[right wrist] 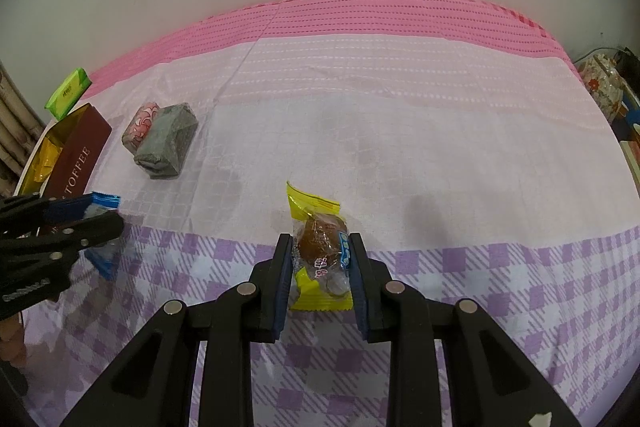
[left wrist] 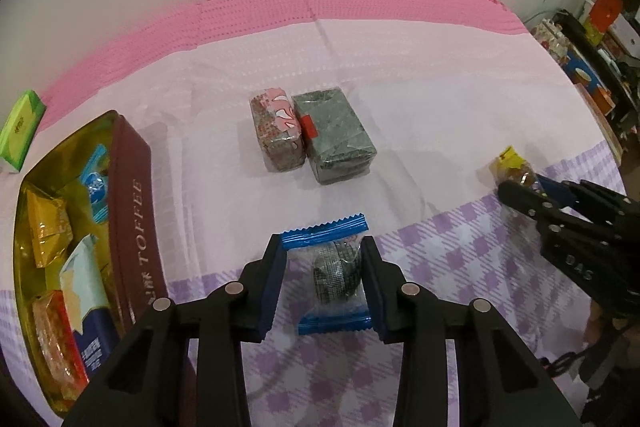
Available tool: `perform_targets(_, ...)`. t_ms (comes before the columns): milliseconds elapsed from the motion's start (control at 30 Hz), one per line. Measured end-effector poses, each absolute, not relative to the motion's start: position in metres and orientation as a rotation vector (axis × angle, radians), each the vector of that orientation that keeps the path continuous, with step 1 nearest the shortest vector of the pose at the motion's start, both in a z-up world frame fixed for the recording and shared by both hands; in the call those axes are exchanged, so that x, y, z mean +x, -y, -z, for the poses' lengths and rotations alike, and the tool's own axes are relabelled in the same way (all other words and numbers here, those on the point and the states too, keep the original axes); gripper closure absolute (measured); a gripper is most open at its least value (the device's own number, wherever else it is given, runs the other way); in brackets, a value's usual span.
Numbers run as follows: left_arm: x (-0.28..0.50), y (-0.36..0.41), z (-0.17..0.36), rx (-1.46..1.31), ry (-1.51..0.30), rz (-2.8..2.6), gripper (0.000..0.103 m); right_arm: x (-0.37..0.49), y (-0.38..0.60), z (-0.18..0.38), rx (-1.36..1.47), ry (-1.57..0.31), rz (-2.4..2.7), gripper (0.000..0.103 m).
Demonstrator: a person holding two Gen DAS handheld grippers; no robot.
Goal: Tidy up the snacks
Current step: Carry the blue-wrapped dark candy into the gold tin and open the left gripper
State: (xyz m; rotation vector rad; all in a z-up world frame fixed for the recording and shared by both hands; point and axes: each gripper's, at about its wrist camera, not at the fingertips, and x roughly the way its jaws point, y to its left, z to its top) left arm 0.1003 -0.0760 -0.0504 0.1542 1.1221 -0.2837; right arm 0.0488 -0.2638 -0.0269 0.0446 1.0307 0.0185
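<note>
1. Snacks are being gathered into the toffee tin (left wrist: 134,223), the biggest thing here, at the left edge of the left wrist view; its gold inside already holds several wrapped pieces.
2. Two wrapped blocks, a grey-green one (left wrist: 340,135) and a pink-patterned one (left wrist: 276,129), sit touching each other at the centre of that view, well apart from both grippers and apparently not yet sorted.
3. At lower centre of the left wrist view, the left gripper (left wrist: 325,277) is clenched on the blue-wrapped snack (left wrist: 334,275), its pads pressing either side of the dark round piece, the crimped ends sticking out above and below.
4. In the right wrist view, lower centre, the right gripper (right wrist: 320,267) grasps the yellow-wrapped snack (right wrist: 320,251) the same way, the brown sweet between the pads.
5. I judge both pickups done; next each snack needs carrying left over the tin and releasing, one gripper at a time to avoid collision.
</note>
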Motion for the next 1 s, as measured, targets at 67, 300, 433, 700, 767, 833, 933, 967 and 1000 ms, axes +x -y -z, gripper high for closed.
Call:
perform_targets(67, 0.098, 0.075, 0.045, 0.154, -1.117, 0.284, 0.065, 0.049, 0.263, 0.027, 0.038, -1.031, -0.017, 0.077)
perform_targets(300, 0.095, 0.059, 0.018, 0.105, -1.091, 0.29, 0.065, 0.048, 0.262, 0.027, 0.033, -1.03, -0.013, 0.077)
perform_targets(433, 0.098, 0.046, 0.001, 0.089, -1.063, 0.284, 0.065, 0.049, 0.262, 0.027, 0.032, -1.03, -0.013, 0.077)
perform_targets(700, 0.115, -0.012, -0.021, 0.045, -1.021, 0.16, 0.065, 0.048, 0.261, 0.027, 0.021, -1.029, -0.01, 0.076)
perform_targets(767, 0.12, -0.031, -0.023, 0.037, -1.01, 0.11, 0.065, 0.048, 0.261, 0.027, 0.02, -1.029, -0.01, 0.076)
perform_targets(833, 0.125, -0.051, -0.024, 0.036, -1.002, 0.055, 0.065, 0.048, 0.261, 0.027, 0.021, -1.029, -0.01, 0.076)
perform_targets(933, 0.135, -0.081, -0.021, 0.025, -1.011, -0.02, 0.065, 0.049, 0.261, 0.027, 0.018, -1.03, -0.01, 0.076)
perform_targets(967, 0.135, -0.089, -0.018, 0.021, -1.011, -0.04, 0.065, 0.048, 0.261, 0.027, 0.018, -1.03, -0.009, 0.076)
perform_targets(1000, 0.137, -0.098, -0.015, 0.016, -1.013, -0.066, 0.065, 0.048, 0.261, 0.027, 0.018, -1.03, -0.009, 0.076)
